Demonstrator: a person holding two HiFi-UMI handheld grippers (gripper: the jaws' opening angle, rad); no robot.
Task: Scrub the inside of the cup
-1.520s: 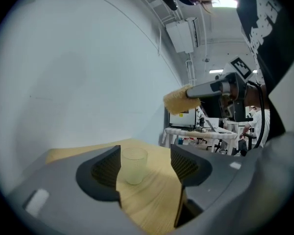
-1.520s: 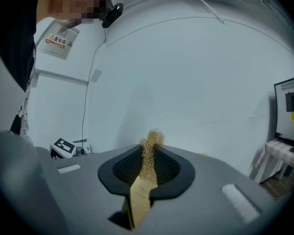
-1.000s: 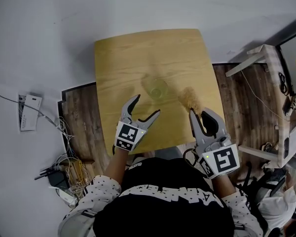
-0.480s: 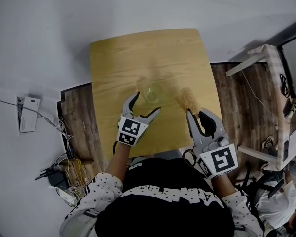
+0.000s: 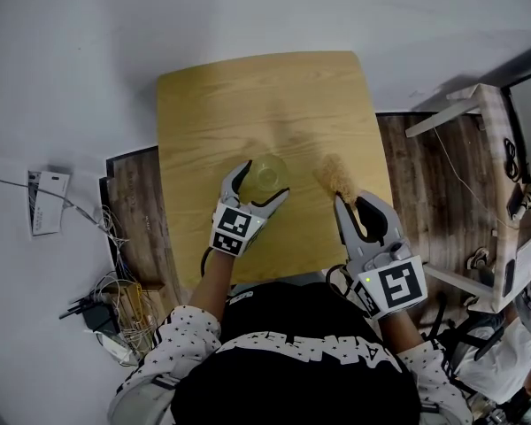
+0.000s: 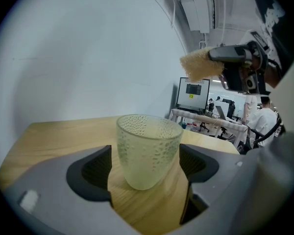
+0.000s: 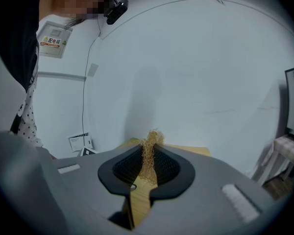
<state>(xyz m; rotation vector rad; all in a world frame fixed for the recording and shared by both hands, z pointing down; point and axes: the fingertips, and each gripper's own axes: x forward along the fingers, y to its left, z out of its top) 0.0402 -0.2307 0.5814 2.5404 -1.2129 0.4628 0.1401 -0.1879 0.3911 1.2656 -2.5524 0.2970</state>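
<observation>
One pale, dimpled cup is framed, untouched, by the left gripper's wide, just-opened jaws, toward the wooden table's near edge. A scrubber is clamped by the right gripper; a white wall is seen beyond.

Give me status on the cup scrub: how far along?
Done: the right gripper is shut on the scrubber. In hand: the left gripper is at the cup; its jaws have just been opening and stand either side of it, not pressing. Left: grip the cup, put the scrubber inside, scrub.
</observation>
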